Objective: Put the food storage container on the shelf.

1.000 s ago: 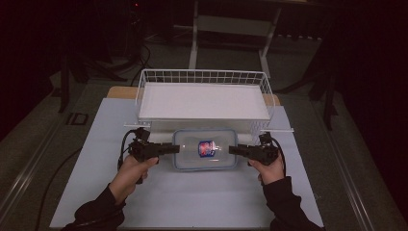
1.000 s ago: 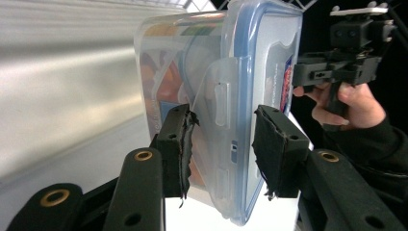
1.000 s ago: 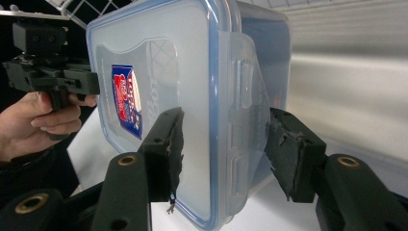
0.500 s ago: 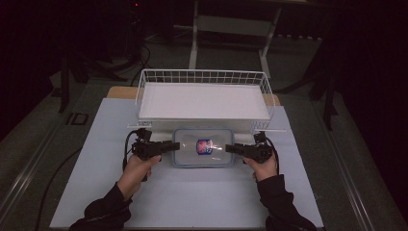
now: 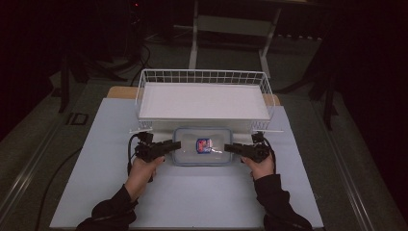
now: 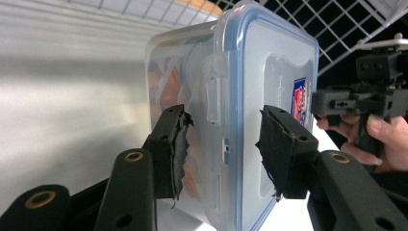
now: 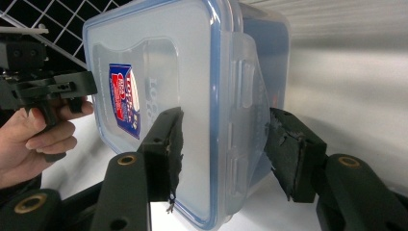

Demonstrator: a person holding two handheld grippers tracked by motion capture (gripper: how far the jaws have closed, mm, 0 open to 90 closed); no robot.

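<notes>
A clear plastic container (image 5: 203, 146) with a blue-rimmed lid and a red and blue label lies on the white table, just in front of the wire basket. My left gripper (image 5: 177, 144) is at its left end. In the left gripper view the container (image 6: 250, 96) sits between the jaws of that gripper (image 6: 221, 130), which have just been opening, with a thin gap at each pad. My right gripper (image 5: 227, 147) is at the right end. Seen from the right gripper (image 7: 223, 132), the pads press on the lid and base of the container (image 7: 168, 72).
A white wire basket (image 5: 202, 77) with a white floor stands directly behind the container, close to both grippers. The white table top (image 5: 192, 202) stretches toward the person. Cables trail from both grippers. Dark floor and stands lie beyond the table.
Both hands and the container have sunk a little toward the table. The left gripper's jaws stand slightly wider than before.
</notes>
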